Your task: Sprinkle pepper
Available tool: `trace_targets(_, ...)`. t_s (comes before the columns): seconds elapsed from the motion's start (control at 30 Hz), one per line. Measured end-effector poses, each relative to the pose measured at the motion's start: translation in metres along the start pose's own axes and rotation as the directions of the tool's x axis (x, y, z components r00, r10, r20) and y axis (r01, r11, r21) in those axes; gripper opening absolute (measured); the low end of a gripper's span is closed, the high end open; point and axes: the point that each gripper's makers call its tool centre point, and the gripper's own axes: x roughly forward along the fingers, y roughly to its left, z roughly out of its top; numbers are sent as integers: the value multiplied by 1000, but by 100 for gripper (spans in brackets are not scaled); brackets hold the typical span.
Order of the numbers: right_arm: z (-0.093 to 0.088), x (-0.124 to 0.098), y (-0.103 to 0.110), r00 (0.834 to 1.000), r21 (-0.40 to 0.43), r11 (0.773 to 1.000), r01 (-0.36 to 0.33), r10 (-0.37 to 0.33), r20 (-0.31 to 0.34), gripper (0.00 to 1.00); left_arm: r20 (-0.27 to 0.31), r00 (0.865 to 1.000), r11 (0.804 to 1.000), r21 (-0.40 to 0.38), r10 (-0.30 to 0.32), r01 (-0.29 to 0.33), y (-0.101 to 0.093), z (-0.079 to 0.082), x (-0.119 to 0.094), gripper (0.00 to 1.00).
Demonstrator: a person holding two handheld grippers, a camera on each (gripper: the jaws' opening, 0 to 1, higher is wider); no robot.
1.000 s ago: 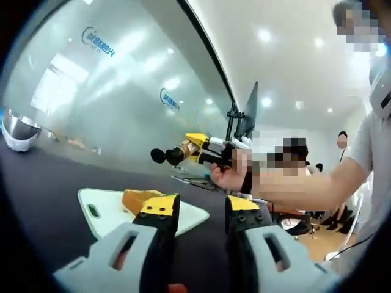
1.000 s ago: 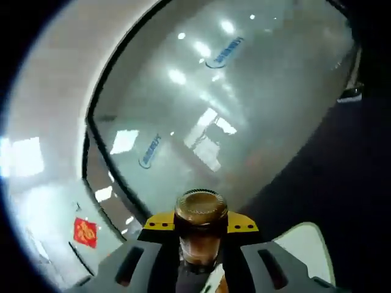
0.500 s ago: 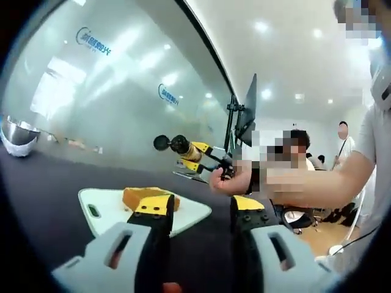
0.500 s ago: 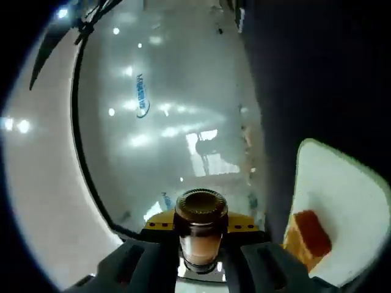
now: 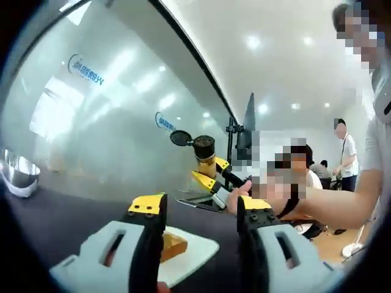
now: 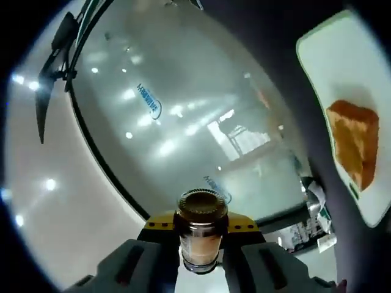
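In the right gripper view, my right tongs [image 6: 200, 235] are clenched on the pepper jar [image 6: 201, 235], one yellow-tipped jaw on each side of its glass body. The jar's brown ribbed top faces away from the camera, and pale powder fills the lower part of the glass. Beyond it lie a frosted glass wall [image 6: 183, 122] with blue lettering, and a white cutting board [image 6: 357, 110] on the dark table [image 6: 287, 67]; a piece of toasted bread [image 6: 354, 141] lies on the board (the whole scene is rolled, so the board runs along the view's right edge).

In the left gripper view, my left tongs [image 5: 200, 210] are released, their jaws standing apart with nothing between them. Past them, the same board [image 5: 194, 256] rests on the table [image 5: 61, 213], with the bread [image 5: 171, 245] on it, partly hidden by the left jaw. Above and beyond the board, a hand [image 5: 269, 195] holds the right tongs [image 5: 208, 172] in the air, and the pepper jar [image 5: 204, 154] stands roughly upright in them, its black flip cap hanging open to one side. The jar is well above the table and clear of the bread. A metal bowl [image 5: 18, 174] sits at the table's far left. People [image 5: 317, 171] sit and stand in the background by a monitor on an arm [image 5: 244, 125].
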Motion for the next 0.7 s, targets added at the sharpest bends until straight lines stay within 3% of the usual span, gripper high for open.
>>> trace_targets(0.03,-10,0,-3,1000,27,1000,5,-4,-22,21,-8,1000,999,42,8,-7,1,4,2,41)
trace_targets(0.23,-58,-6,-11,996,89,996,-11,18,-82,21,35,999,998,55,-20,18,-6,25,11,48)
trace_targets(0.4,-90,-13,-30,993,147,989,23,-7,-115,21,121,993,997,82,-10,0,-11,49,13,50)
trace_targets(0.47,-103,-13,-33,989,151,988,38,-16,-145,21,158,987,997,67,-33,23,-17,59,10,50)
trace_targets(0.7,-122,-14,-36,985,177,983,40,-9,-172,21,213,977,996,87,-29,11,-18,80,2,48)
